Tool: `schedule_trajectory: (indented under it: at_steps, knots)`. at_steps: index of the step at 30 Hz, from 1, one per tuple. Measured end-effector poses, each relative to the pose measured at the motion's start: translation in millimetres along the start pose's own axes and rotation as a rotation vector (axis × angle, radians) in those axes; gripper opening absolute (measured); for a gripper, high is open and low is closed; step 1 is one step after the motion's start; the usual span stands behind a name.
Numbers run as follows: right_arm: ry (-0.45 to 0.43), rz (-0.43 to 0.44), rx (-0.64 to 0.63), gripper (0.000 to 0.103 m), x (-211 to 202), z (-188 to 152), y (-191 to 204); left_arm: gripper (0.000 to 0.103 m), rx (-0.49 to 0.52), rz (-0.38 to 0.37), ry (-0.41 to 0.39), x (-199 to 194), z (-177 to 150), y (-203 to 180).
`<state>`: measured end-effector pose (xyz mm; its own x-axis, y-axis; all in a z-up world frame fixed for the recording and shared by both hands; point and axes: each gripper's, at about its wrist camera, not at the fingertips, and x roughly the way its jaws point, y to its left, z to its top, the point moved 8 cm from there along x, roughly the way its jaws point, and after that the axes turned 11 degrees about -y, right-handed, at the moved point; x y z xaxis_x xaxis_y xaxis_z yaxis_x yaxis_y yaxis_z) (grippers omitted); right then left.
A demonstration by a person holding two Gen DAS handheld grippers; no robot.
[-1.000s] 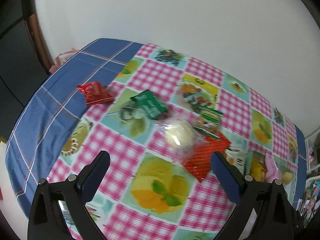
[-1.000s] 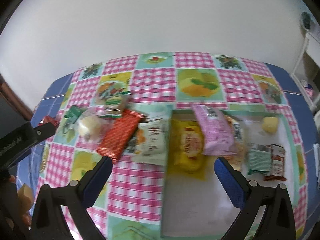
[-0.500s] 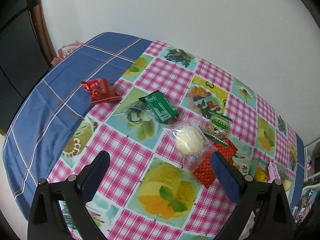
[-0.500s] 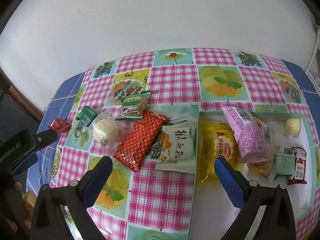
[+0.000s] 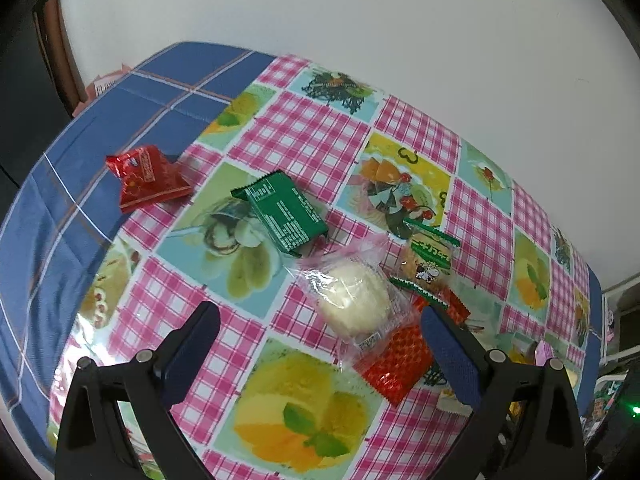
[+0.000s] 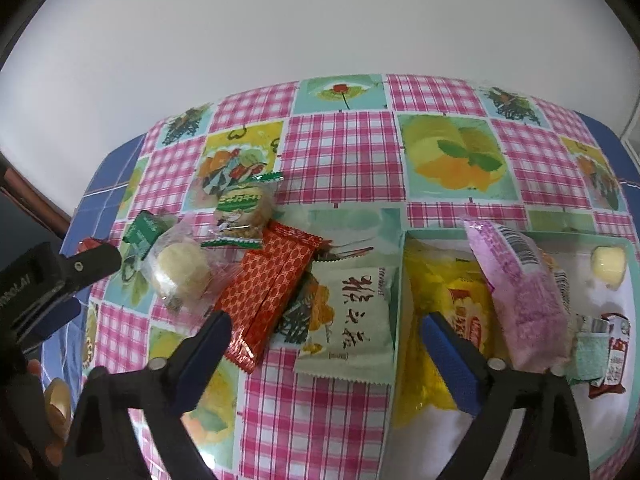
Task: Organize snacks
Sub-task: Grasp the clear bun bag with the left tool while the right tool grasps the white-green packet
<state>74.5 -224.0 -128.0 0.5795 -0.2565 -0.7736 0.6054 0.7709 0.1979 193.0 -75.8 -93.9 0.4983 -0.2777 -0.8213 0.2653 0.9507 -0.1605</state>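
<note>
My left gripper (image 5: pixel 320 340) is open and empty above the table, just in front of a clear-wrapped pale bun (image 5: pixel 354 300). Beyond it lie a green packet (image 5: pixel 284 214), a red packet (image 5: pixel 146 178), a green-edged biscuit pack (image 5: pixel 428 268) and a long red patterned pack (image 5: pixel 398 354). My right gripper (image 6: pixel 324 356) is open and empty over a pale green packet (image 6: pixel 352 324), beside the red patterned pack (image 6: pixel 272 288) and the bun (image 6: pixel 180 270). A tray (image 6: pixel 404 240) at the right holds a yellow bag (image 6: pixel 444 300), a pink bag (image 6: pixel 520 280) and small snacks.
The table has a checked fruit-print cloth (image 5: pixel 332 132) with a blue border (image 5: pixel 60 208) at the left edge. A white wall stands behind. The left gripper's body (image 6: pixel 44 276) shows at the left of the right wrist view. A white shelf (image 5: pixel 616 320) stands at the far right.
Both grippers have drawn closer to the snacks. The left view has shifted toward the bun and green packet; the right view has shifted left over the pale green packet. Both stay open.
</note>
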Motion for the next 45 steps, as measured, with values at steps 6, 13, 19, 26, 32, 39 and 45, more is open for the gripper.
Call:
schedule_trajectory:
  at_steps: [6,13,19,26,32,39,45]
  knots:
    - [0.010,-0.022,-0.005,0.073,16.4,5.3,-4.6,0.100,0.025,-0.012,0.026,21.1,-1.9,-11.5]
    - [0.006,-0.022,-0.040,0.061,21.2,11.5,1.9,0.100,0.057,-0.009,0.029,40.5,-3.3,-21.3]
    - [0.036,-0.049,-0.065,0.061,31.0,4.1,2.7,0.100,0.055,-0.009,0.045,53.9,-8.6,-21.5]
    - [0.071,-0.031,-0.059,0.060,38.5,-5.2,4.3,0.100,0.046,-0.009,0.050,58.5,-9.7,-21.6]
    - [0.091,-0.048,-0.080,0.057,40.5,-9.2,7.5,0.099,0.045,-0.013,0.046,59.4,-8.8,-22.0]
    - [0.100,-0.062,-0.106,0.057,44.6,-12.6,9.8,0.082,0.043,-0.029,0.061,66.7,-12.5,-25.4]
    - [0.104,-0.079,-0.131,0.057,46.5,-16.4,11.9,0.072,0.055,-0.037,0.069,66.3,-14.6,-29.2]
